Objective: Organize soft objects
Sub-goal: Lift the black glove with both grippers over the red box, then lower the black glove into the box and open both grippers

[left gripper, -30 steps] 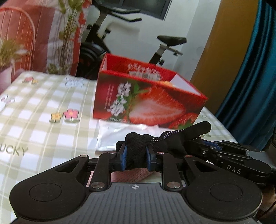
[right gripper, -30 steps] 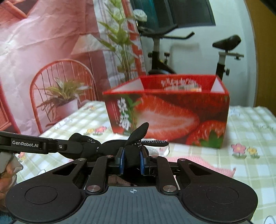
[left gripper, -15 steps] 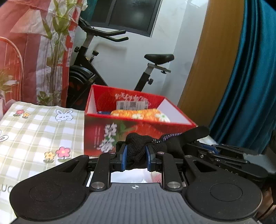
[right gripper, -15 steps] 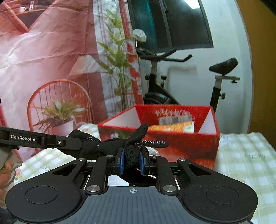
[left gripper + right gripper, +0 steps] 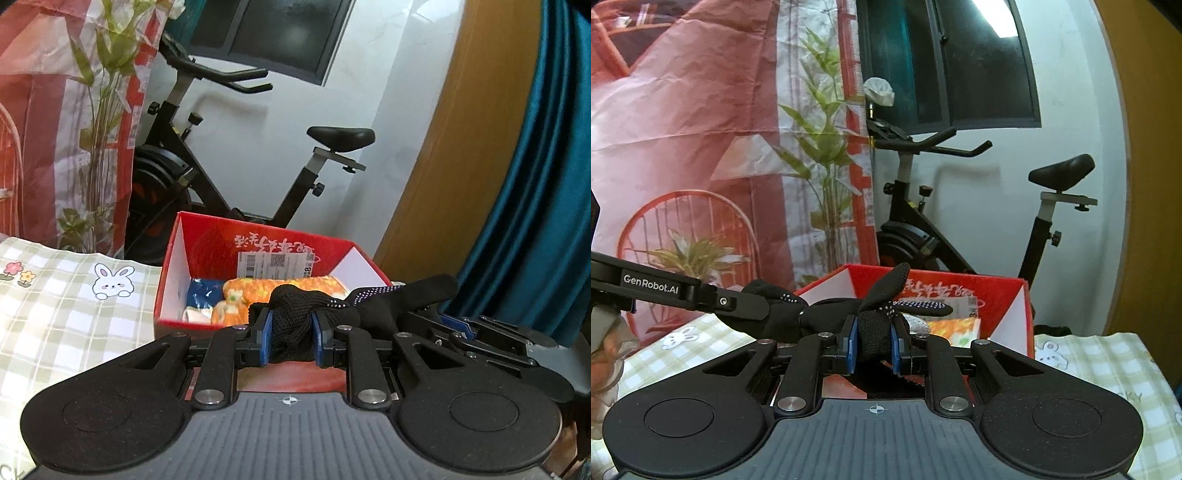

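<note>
The left gripper (image 5: pixel 290 341) has its blue fingers (image 5: pixel 266 336) squeezed on one end of a black glove (image 5: pixel 295 325). The right gripper (image 5: pixel 872 347) squeezes the other end of the same glove (image 5: pixel 873 332) between its blue fingers (image 5: pixel 851 349). The glove stretches between the two grippers and is up in the air, low in the middle of each picture, in front of the red box (image 5: pixel 173 280). One glove finger with white dots sticks out to the right in the right wrist view.

The box is open on top and sits on the worktop (image 5: pixel 55 314), which has a green checked cloth with a bunny. Inside the box lie an orange soft toy (image 5: pixel 280 286) and a blue soft thing (image 5: pixel 201 293), touching each other. An exercise bike (image 5: pixel 229 155) stands behind the box
</note>
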`<state>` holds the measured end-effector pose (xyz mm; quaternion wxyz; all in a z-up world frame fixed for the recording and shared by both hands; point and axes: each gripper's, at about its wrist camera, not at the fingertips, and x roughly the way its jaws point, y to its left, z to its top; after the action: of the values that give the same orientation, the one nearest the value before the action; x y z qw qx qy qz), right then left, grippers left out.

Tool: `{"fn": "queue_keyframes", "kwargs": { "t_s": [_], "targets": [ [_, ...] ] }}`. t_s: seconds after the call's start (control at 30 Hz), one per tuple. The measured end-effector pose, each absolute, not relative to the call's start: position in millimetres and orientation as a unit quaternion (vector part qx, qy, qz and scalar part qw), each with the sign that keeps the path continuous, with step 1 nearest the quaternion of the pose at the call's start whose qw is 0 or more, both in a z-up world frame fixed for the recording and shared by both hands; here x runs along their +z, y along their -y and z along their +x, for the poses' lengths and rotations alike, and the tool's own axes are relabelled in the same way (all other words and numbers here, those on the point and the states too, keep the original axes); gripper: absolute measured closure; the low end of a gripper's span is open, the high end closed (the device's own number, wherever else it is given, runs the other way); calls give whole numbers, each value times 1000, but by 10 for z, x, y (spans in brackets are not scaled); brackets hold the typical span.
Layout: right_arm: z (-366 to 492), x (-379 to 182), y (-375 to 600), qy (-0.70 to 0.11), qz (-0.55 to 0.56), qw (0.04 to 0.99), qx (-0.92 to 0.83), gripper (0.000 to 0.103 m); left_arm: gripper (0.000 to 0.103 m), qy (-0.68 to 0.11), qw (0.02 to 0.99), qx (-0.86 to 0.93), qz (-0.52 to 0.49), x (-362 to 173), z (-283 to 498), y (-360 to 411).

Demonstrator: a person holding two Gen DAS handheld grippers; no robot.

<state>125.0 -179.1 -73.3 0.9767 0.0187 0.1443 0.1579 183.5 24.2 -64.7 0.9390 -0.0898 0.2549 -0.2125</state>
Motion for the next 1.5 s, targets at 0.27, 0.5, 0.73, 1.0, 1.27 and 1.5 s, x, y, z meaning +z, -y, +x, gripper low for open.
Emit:
{"fn": "queue_keyframes", "kwargs": {
  "t_s": [0.27,0.5,0.73,1.0,1.27,1.5],
  "targets": [
    [1731,-681,1819,-159,25,977,140,87,80,-270,942,-190,-63,-532,2231,-110],
    [2019,-752,1833,-184,18,974,129,87,80,-295,938,-175,-46,-568,2498,-12],
    [2155,-902,1821,-211,10,971,115,85,78,-314,935,-164,-29,-670,2622,71],
    [2186,-997,1944,-219,2,974,57,70,51,-304,944,-127,-3,-690,2621,-16],
    [2016,-976,1990,-212,10,975,67,70,51,-305,943,-132,4,-623,2492,-227],
    [1796,-915,1953,-206,21,975,84,69,51,-311,938,-153,-1,-630,2247,-435]
  ]
}}
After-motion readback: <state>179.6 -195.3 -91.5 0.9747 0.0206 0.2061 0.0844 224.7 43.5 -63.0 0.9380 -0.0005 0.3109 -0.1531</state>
